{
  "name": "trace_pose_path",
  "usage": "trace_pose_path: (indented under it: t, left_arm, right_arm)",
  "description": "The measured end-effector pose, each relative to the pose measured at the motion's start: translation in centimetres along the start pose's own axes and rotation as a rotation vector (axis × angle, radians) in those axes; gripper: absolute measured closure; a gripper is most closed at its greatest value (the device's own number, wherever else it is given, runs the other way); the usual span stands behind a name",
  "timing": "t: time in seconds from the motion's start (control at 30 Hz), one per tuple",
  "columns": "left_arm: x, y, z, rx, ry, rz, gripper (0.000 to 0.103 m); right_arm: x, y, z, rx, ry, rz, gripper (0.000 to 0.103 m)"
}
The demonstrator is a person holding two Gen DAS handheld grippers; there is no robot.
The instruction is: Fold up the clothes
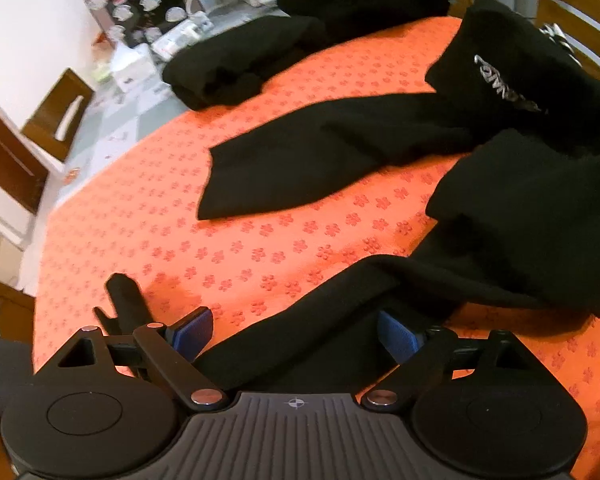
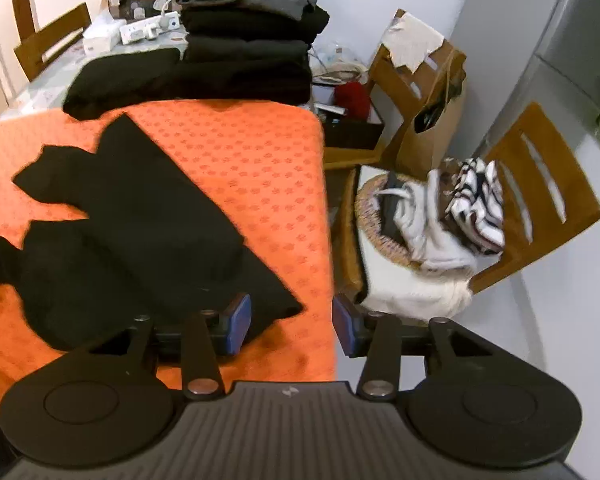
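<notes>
Jaws of both grippers wide apart over black garment (image 1: 340, 344).

Home dining room: wooden chairs (image 2: 540, 184), fridge (image 2: 572, 40), folded clothes stack (image 2: 252, 20) (cluttered).

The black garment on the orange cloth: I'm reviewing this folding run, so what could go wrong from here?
1. The left gripper is open around a bunched part of the black garment; closing may catch several layers.
2. The right gripper is open beside the table edge; a tug might pull the garment corner off.
</notes>
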State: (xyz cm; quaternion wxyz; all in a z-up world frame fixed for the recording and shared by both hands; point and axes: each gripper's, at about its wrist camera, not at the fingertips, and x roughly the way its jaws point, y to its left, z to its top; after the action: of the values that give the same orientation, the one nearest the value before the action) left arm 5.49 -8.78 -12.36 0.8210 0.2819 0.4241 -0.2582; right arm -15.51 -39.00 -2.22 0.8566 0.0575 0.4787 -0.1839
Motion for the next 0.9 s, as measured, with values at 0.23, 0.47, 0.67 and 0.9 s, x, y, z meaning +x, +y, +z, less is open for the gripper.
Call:
trace_pose_path:
  t: [0.23,0.47,0.67,0.9]
  left_arm:
    - [1.0,0.5,-0.1,0.016,-0.022,-0.101,0.032]
    - [1.5,1.0,-0.5,0.010,-0.026,-0.179,0.044]
    - [1.3,1.3,-0.9,0.009,-0.035,-0.210,0.055]
    - [0.8,1.4,-1.3,-0.017,-0.059,-0.201,0.075]
  right_arm:
    - [-0.5,4.8,-0.1,0.029,-0.011,0.141,0.044]
    - [1.9,11.5,1.3,-0.060,-0.020,0.270,0.042]
    - [4.4,15.7,3.0,-0.126,-0.009,0.337,0.036]
    - [7.7,20.8,4.1,-0.213,0.009,0.386,0.028]
